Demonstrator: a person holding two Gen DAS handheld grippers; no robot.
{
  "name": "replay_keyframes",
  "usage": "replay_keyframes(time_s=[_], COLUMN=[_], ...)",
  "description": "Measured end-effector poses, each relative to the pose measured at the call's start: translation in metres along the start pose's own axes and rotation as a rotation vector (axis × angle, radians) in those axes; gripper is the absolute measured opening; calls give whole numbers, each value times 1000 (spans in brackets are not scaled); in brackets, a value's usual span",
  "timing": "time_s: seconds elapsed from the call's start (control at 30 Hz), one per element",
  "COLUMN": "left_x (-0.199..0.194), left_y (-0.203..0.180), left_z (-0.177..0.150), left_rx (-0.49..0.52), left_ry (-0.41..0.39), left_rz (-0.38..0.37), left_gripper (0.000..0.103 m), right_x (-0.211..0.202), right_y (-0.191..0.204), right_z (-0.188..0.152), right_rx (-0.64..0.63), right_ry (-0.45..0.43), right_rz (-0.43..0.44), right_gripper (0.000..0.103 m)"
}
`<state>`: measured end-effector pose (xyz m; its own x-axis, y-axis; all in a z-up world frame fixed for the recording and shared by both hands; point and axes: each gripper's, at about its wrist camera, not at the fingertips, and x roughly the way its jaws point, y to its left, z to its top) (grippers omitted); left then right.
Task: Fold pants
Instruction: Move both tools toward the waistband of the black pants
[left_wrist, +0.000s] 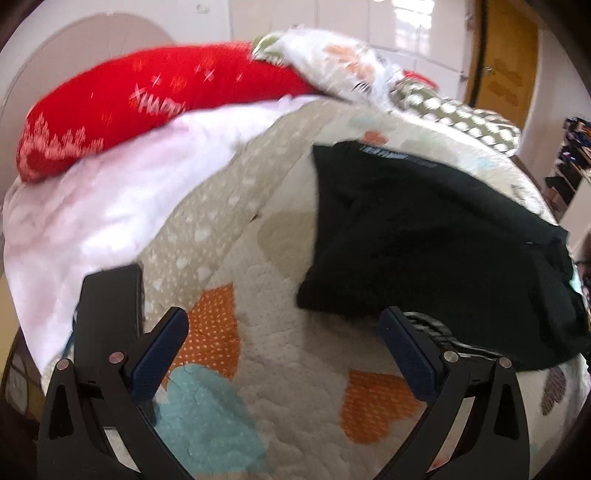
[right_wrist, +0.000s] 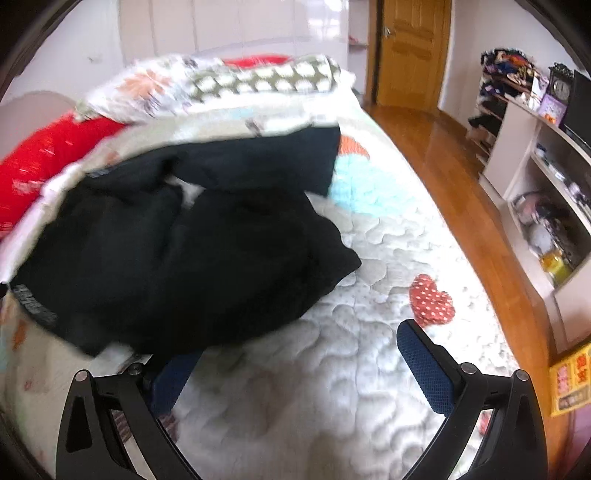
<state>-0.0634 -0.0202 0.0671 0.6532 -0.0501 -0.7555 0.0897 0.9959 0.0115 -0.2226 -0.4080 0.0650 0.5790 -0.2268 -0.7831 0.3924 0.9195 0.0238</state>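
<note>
The black pants (left_wrist: 424, 236) lie crumpled on a quilted bedspread (left_wrist: 280, 280) with heart patches. In the left wrist view they are ahead and to the right of my left gripper (left_wrist: 284, 336), which is open and empty above the quilt. In the right wrist view the pants (right_wrist: 177, 251) fill the left and centre, with a grey waistband at the lower left. My right gripper (right_wrist: 295, 354) is open; its left finger is partly hidden under the pants' near edge and the right finger (right_wrist: 424, 369) is over bare quilt (right_wrist: 332, 387).
A red pillow (left_wrist: 122, 107), a white blanket (left_wrist: 110, 206) and patterned pillows (right_wrist: 236, 85) lie at the head of the bed. Right of the bed are a wooden floor (right_wrist: 443, 166), shelves with clutter (right_wrist: 546, 206) and a wooden door (right_wrist: 410, 51).
</note>
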Motion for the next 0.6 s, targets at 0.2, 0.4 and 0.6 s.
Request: replay_keyframes(time_s=[0.2, 0.4, 0.6], left_x=[-23, -27, -30], left_y=[-23, -36, -45], left_z=[4, 5, 6], left_rx=[36, 47, 57], left_ry=[-48, -53, -64], left_rz=[-55, -87, -93], left_gripper=[103, 103, 103], right_x=[-40, -51, -50], right_y=[12, 32, 45], right_z=[-1, 3, 8], right_rx=[-55, -85, -106], right_ry=[-113, -136, -136], right_rz=[42, 106, 136], right_gripper=[103, 103, 103])
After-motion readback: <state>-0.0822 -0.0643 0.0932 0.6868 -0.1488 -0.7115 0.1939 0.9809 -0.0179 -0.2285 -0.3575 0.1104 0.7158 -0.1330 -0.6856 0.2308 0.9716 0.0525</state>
